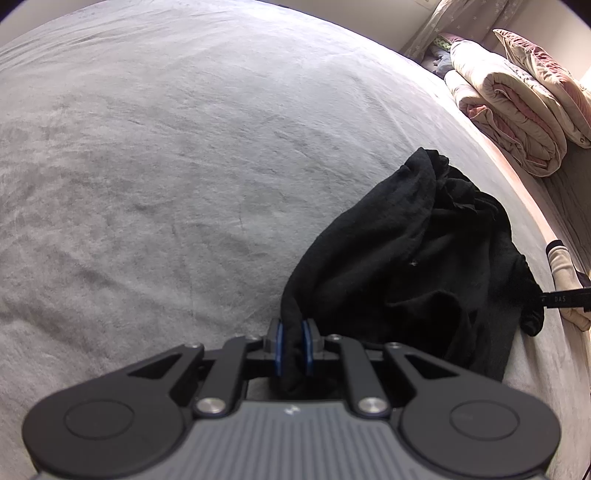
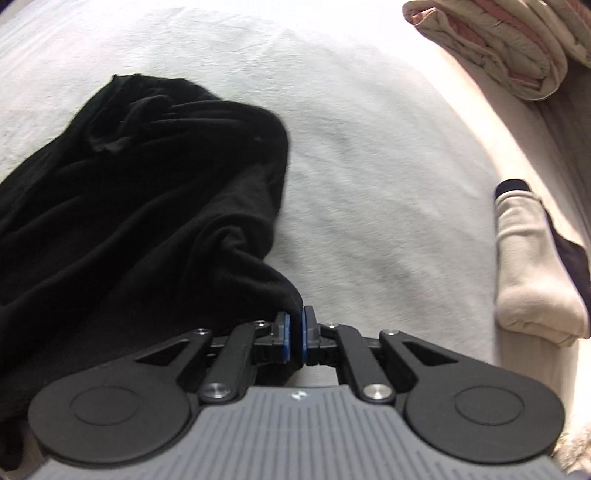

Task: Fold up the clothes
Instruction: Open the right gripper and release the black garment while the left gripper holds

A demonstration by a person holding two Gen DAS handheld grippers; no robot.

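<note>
One black garment [image 1: 424,258] is counted on one grey bed cover [image 1: 166,166]. Two grippers are seen: left gripper [image 1: 294,341], right gripper [image 2: 295,334]. One folded quilt [image 1: 509,110], one cream sleeve [image 2: 532,266] are listed.

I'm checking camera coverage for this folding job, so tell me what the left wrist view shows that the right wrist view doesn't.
Only the left wrist view shows the left tongs shut on a bunched edge of the crumpled black cloth garment, a patterned curtain in the far corner, and the right tongs' tip poking in at the edge.

Only the right wrist view shows the right tongs pinching the garment's corner up close.

Both show the grey fleece bedspread, the folded pink and cream quilt and a cream sleeve with dark cuff.
</note>
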